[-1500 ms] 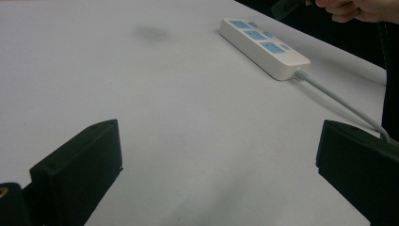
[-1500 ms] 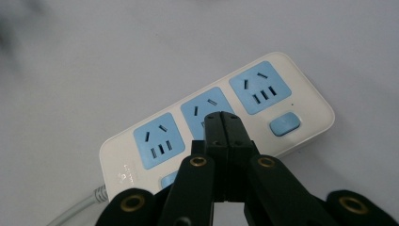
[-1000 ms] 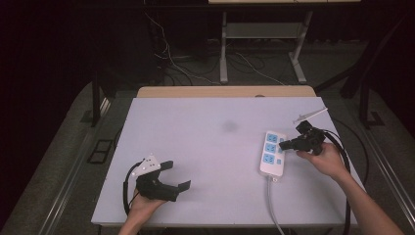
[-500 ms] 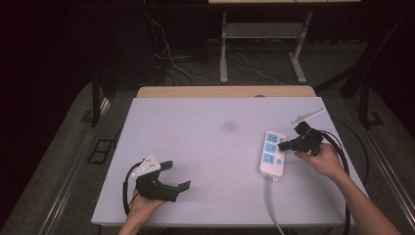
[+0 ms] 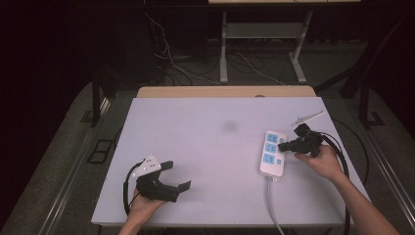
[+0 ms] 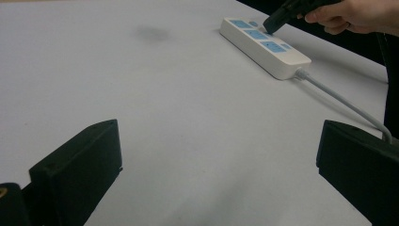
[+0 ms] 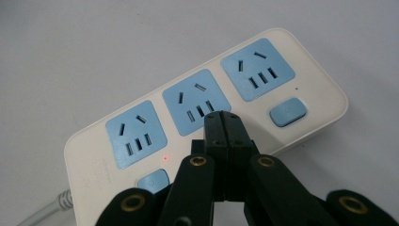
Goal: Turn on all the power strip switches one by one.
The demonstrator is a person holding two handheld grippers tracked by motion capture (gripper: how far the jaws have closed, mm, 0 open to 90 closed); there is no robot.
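Note:
A white power strip [image 5: 270, 152] with three blue sockets lies at the table's right side; its grey cord [image 5: 270, 205] runs off the front edge. My right gripper [image 5: 286, 145] is shut, nothing between its jaws, and its tip sits on the strip. In the right gripper view the closed tip [image 7: 222, 120] is right beside the middle socket [image 7: 197, 106] of the strip [image 7: 94, 141]. Blue buttons [image 7: 288, 112] flank it and a small red light [image 7: 165, 157] glows. My left gripper [image 5: 177, 176] rests open at the front left, empty [image 6: 216, 155], far from the strip [image 6: 291, 59].
A thin white stick-like piece [image 5: 308, 117] lies at the back right of the white table [image 5: 205, 147]. A faint dark smudge [image 5: 229, 126] marks the middle. A wooden strip [image 5: 225, 91] runs along the far edge; desk legs and cables stand on the floor beyond.

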